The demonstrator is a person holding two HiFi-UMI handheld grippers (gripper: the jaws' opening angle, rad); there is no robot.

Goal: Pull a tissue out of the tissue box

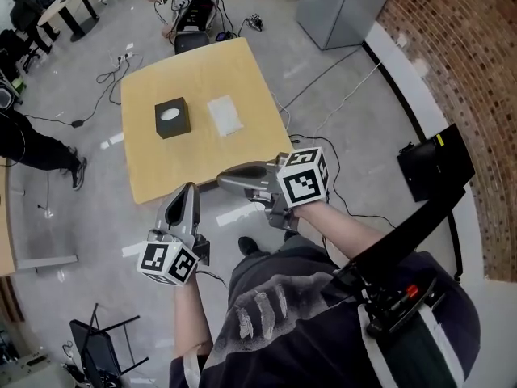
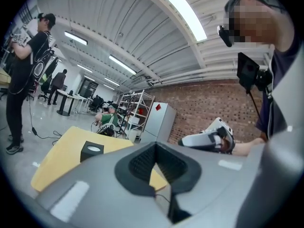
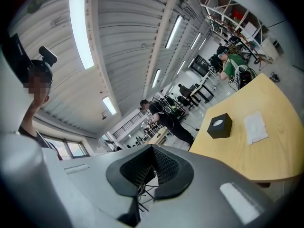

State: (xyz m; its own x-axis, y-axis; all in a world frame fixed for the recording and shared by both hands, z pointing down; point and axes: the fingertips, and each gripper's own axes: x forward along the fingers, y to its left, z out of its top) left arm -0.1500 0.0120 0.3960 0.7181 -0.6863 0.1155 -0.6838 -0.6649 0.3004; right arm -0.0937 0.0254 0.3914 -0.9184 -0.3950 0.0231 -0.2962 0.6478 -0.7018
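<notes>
a black tissue box (image 1: pixel 172 118) is seen standing on a pale wooden table (image 1: pixel 153 176) in the upper left of the head view, with a pale oval opening in its top. just to the right of it, not touching it, a white tissue (image 1: pixel 224 115) lies flat on the tabletop.

the left gripper (image 1: pixel 191 187) is held at lower centre-left of the head view, its tips pointing up the frame toward the table's near edge, and its marker cube (image 1: pixel 168 261) sits below it. in the left gripper view its jaws are seen closed together with nothing between them, and the box shows small at the left, beyond them.

the right gripper (image 1: pixel 222 180) is held at the centre of the head view and points to the left of the frame, its tips over the table's near edge. its marker cube (image 1: pixel 304 177) is at the wrist end. in the right gripper view the jaws are likewise pressed together and empty — box and loose tissue appear at the right of that view, well apart from the tips.

neither gripper touches the box. a grey cabinet (image 1: pixel 343 6) stands at the top right of the head view beside a brick wall (image 1: pixel 468 63), and cables (image 1: pixel 105 75) trail over the floor left of the table.
</notes>
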